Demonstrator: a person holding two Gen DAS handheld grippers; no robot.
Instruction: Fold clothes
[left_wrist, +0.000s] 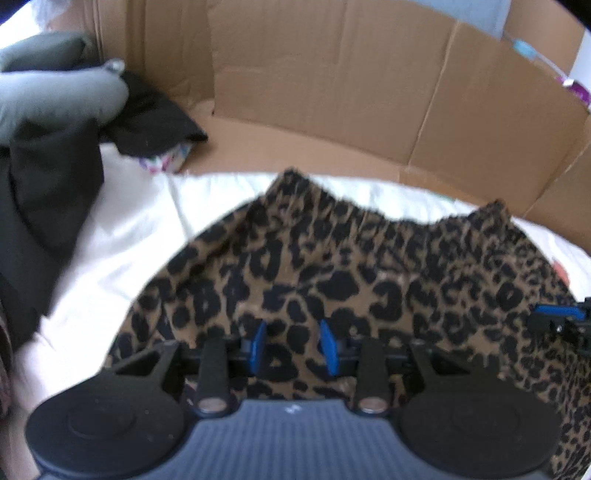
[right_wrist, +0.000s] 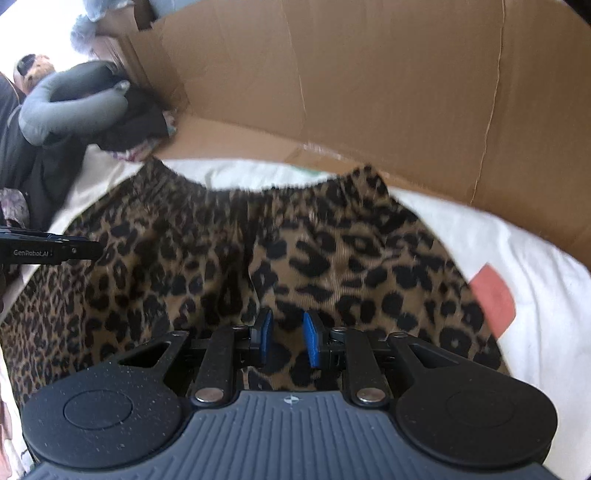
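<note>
I have the leopard-print garment (left_wrist: 332, 273) spread on a white sheet (left_wrist: 122, 236) in front of a cardboard wall (left_wrist: 332, 92). My left gripper (left_wrist: 295, 345) has its jaws partly apart with the cloth between the blue pads; I cannot tell if they pinch it. My right gripper (right_wrist: 288, 338) looks the same, a little narrower. A dark pile of clothes (left_wrist: 44, 177) lies to the left.

The left claw (left_wrist: 293, 345) has two thin blue pads (left_wrist: 258, 341) on black arms. Behind them sit two round black discs (left_wrist: 103, 424), two shiny silver screws (left_wrist: 211, 404) and a dark grey ribbed grip (left_wrist: 291, 443). The right claw (right_wrist: 288, 339) looks the same: blue pads (right_wrist: 265, 334), black arms, silver screws (right_wrist: 208, 394), ribbed grey grip (right_wrist: 288, 439). White letters mark one black side (right_wrist: 31, 253).
</note>
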